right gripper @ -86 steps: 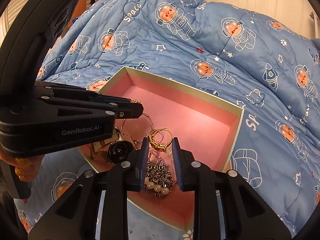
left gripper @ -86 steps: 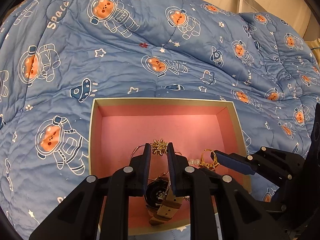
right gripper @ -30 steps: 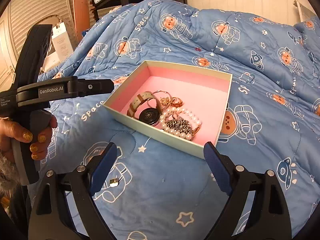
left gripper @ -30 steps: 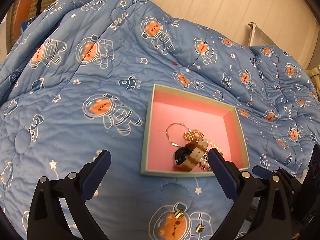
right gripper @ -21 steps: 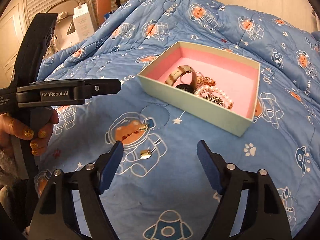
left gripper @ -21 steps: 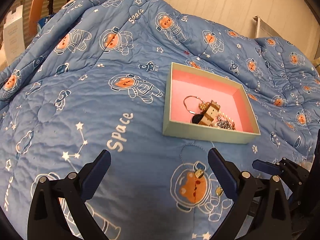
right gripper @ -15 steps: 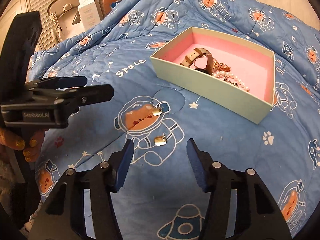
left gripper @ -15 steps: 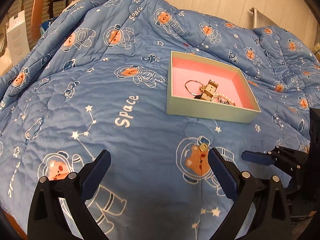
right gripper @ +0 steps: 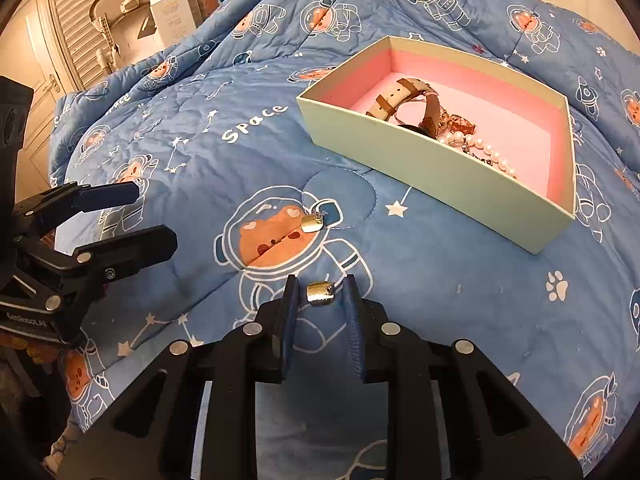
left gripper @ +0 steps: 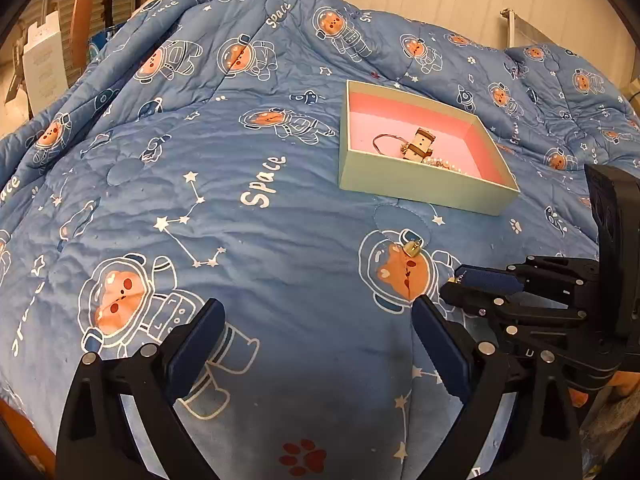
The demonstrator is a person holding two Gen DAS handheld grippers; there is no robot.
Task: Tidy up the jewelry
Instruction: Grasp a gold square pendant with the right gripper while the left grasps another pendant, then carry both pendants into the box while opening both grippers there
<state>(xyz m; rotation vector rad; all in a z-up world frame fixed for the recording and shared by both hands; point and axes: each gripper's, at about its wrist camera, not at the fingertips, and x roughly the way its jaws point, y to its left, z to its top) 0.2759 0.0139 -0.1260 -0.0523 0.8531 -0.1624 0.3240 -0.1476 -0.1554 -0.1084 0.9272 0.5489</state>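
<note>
R gripper (right gripper: 319, 296) is seen at bottom center of the right wrist view, jaws closing around the near gold earring (right gripper: 320, 294), which lies on the blue quilt (right gripper: 200, 184). Gaps are still visible both sides, so pads aren't judged to be pressing yet. L gripper (left gripper: 316, 328) is seen at bottom of the left wrist view, jaws spread wide, nothing between them; it also shows at left edge of the right view.

Second gold earring (right gripper: 312, 223) lies just above the first in frame, on the printed bear's face. Box (right gripper: 432, 160) w/ pink lining sits upper right, well apart from both earrings; watch (right gripper: 404, 98) and pearl strand (right gripper: 480, 148) are already inside.

Risks, as judged:
- Earring is tiny and smooth, quilt is soft. It could be pushed down into the fabric or squirted out fwd as pads close.
- Quilt fabric could be pinched along w/ the piece and dragged up.
- Post sticking out at the earring's upper right could catch a pad and rotate it, giving an off-center grip and a drop en route to box.
- Near box wall must be cleared; a low carry could hit the rim.

Obstructions: none seen betw. earring and box. L gripper sits well clear at left. Shelving and a white carton are visible at upper left, beyond the bed.
</note>
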